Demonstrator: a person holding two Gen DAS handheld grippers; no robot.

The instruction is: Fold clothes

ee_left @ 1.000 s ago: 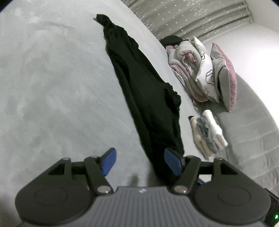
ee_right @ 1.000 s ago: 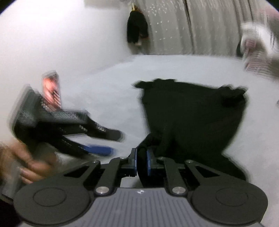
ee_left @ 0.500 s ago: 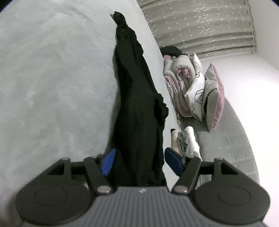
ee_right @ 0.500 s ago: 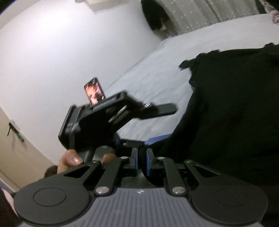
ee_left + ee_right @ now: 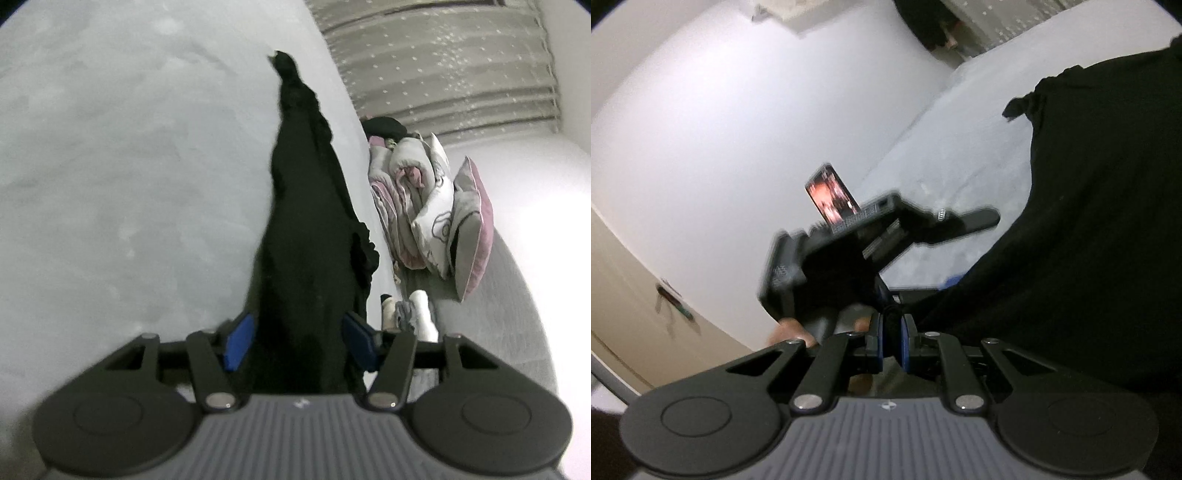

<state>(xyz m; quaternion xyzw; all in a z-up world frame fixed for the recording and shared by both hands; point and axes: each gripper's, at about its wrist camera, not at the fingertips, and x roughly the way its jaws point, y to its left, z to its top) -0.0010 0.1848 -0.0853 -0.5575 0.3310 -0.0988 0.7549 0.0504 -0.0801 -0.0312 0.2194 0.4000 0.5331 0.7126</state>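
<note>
A long black garment lies stretched along the grey bed, running away from me. Its near end passes between the blue pads of my left gripper, whose jaws are closing around the cloth with a little gap still showing at the sides. In the right wrist view the same garment fills the right side. My right gripper is shut on a pinch of its black edge. The left gripper appears there too, blurred, held by a hand and carrying a phone.
A heap of pink and white bedding and a pillow sit at the bed's right. A small stack of folded light clothes lies near the garment. A curtain hangs behind. A beige door stands at the left.
My left gripper slid over the garment's near end, so the cloth now lies between its narrowing jaws. The right gripper rolled while keeping its pinch; the left gripper drew closer to it.
</note>
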